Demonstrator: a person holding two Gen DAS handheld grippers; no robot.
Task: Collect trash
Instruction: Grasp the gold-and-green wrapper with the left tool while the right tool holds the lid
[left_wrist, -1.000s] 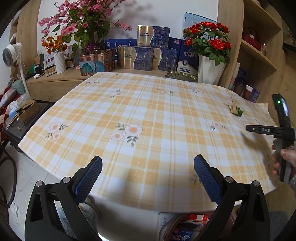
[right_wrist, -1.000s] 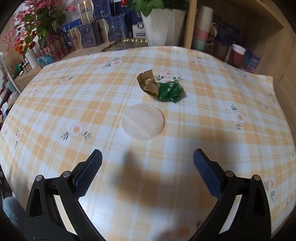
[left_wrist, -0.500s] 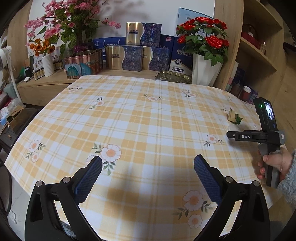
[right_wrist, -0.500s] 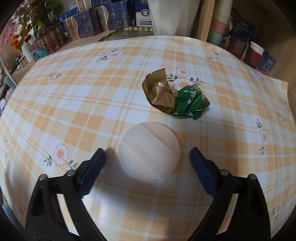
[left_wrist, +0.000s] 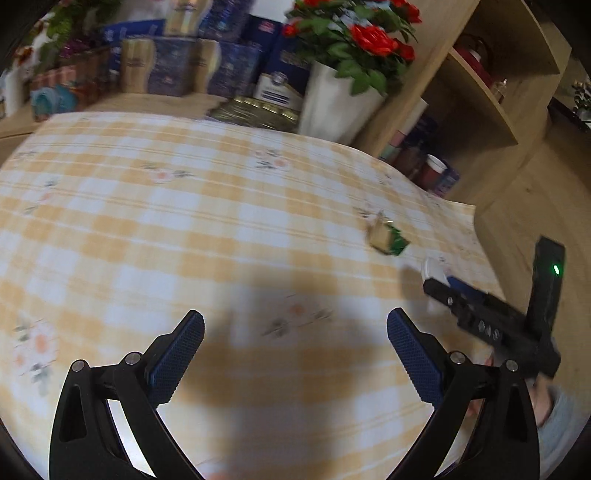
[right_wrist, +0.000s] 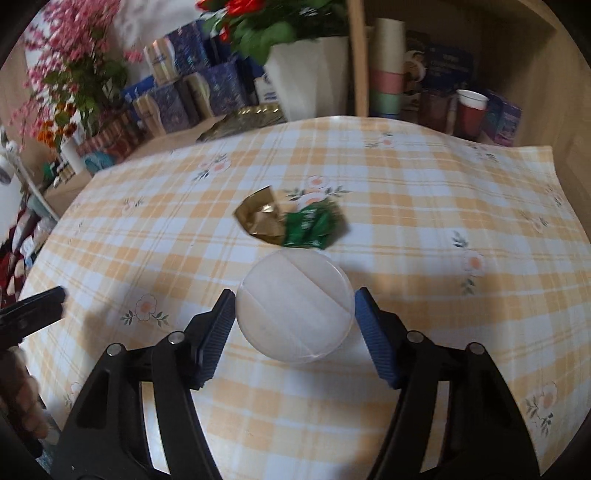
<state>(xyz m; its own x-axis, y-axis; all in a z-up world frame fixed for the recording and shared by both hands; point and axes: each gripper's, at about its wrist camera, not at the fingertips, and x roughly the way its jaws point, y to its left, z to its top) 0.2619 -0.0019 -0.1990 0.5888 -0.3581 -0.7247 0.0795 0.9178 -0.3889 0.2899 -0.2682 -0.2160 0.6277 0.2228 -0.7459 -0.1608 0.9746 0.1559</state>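
Green-gold wrapper just beyond white lid between closing right tongs

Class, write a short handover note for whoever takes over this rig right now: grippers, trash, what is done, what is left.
Right gripper: jaws closing around the white lid, pads beside its rim, grip not yet sure.
Left gripper: open, empty, above the tablecloth.
Wrapper: crumpled, gold and green, on the cloth just beyond the lid.
Done: nothing lifted.
Left: grip and remove the lid, then the wrapper.
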